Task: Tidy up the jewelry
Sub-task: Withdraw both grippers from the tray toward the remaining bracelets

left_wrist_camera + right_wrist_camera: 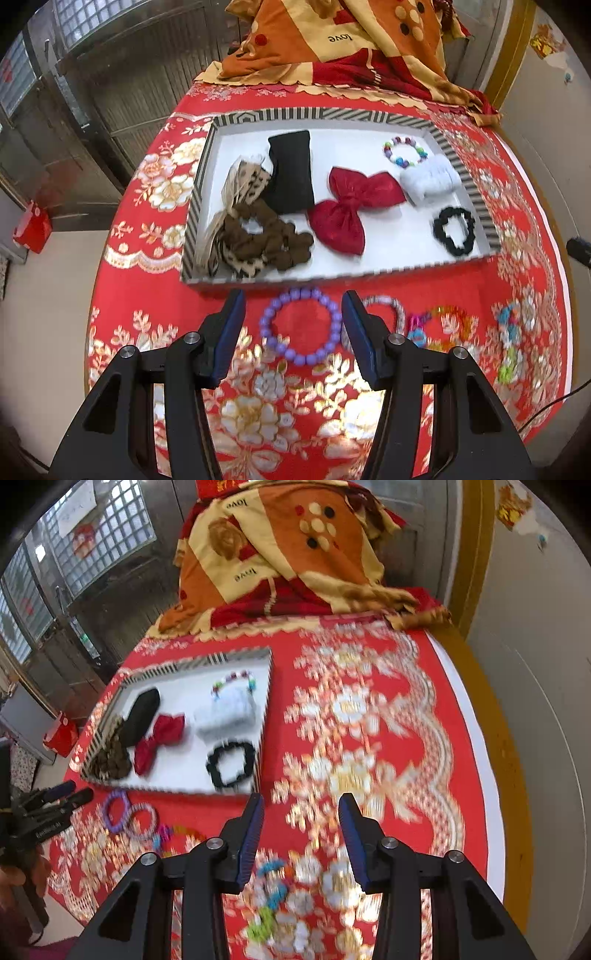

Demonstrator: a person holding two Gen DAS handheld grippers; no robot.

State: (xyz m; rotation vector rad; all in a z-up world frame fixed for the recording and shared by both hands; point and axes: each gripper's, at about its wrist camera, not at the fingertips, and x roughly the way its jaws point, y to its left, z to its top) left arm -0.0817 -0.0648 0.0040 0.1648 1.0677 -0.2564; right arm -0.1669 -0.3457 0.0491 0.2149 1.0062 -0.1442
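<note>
A striped-rim tray on the red floral cloth holds a brown scrunchie, a black pouch, a red bow, a white scrunchie, a black scrunchie and a multicolour bead bracelet. In front of the tray lie a purple bead bracelet, a silvery bracelet, an orange one and a blue-green one. My left gripper hangs open above the purple bracelet, holding nothing. My right gripper is open and empty over bare cloth, right of the tray.
A folded orange and red blanket lies on the far end of the cloth. The surface's right edge runs along a yellow-trimmed wall. A red bag stands on the floor at the left. A hand shows at the right wrist view's left edge.
</note>
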